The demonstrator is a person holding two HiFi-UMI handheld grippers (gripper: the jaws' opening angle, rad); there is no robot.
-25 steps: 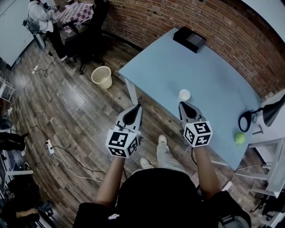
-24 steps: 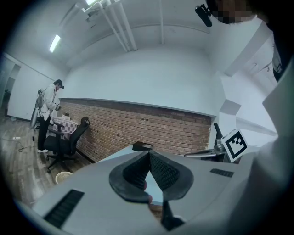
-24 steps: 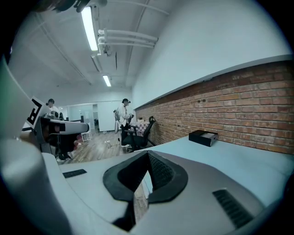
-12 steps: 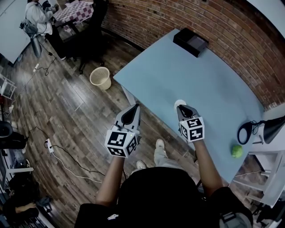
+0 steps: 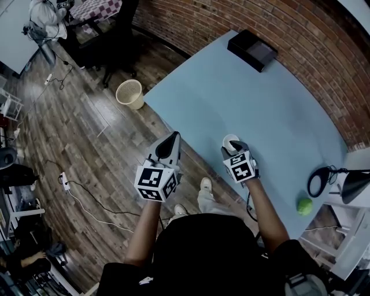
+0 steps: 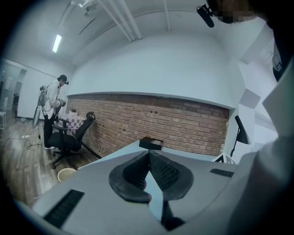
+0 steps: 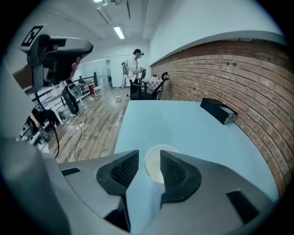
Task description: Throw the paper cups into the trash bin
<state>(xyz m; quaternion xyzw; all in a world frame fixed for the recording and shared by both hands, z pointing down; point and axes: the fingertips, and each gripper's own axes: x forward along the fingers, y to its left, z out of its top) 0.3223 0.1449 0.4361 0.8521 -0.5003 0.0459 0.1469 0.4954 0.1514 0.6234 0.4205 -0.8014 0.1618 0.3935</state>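
Observation:
A white paper cup stands upright near the front edge of the light blue table. My right gripper tilts down at the cup. Its jaws have just been opening and now stand apart, with the cup's rim showing in the gap at the tips and the pads off it. My left gripper hangs over the floor left of the table, fingertips together and empty. The cream trash bin stands on the wooden floor beyond the table's left corner.
A black box lies at the table's far end by the brick wall. A green ball and a black desk lamp are at the right. An office chair and a person are far left; cables cross the floor.
My right gripper has come down and forward onto the cup, and its jaws have gone from shut to open. The left gripper has shifted a little forward, still shut.

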